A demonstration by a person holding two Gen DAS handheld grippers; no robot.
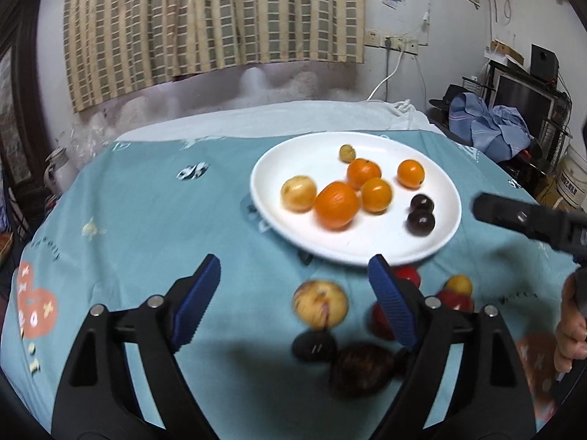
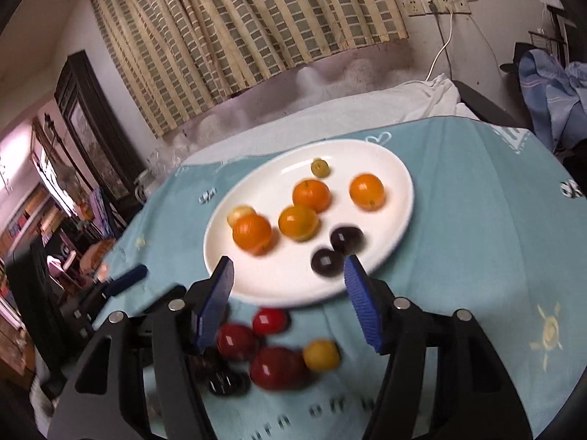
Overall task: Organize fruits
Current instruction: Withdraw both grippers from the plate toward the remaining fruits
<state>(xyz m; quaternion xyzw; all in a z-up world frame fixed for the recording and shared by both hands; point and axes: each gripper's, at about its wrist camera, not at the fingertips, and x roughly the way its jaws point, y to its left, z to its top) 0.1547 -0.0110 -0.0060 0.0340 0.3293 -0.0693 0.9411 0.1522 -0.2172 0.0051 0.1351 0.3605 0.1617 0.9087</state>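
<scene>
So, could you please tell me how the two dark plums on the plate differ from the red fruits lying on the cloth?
The two dark plums are near black; the red fruits are bright glossy red. The plums sit on the white plate, near its front edge; the red fruits lie off it on the blue cloth, just before the rim. The plums look smaller than the largest red fruit. Both groups are round, shiny and unheld.
</scene>
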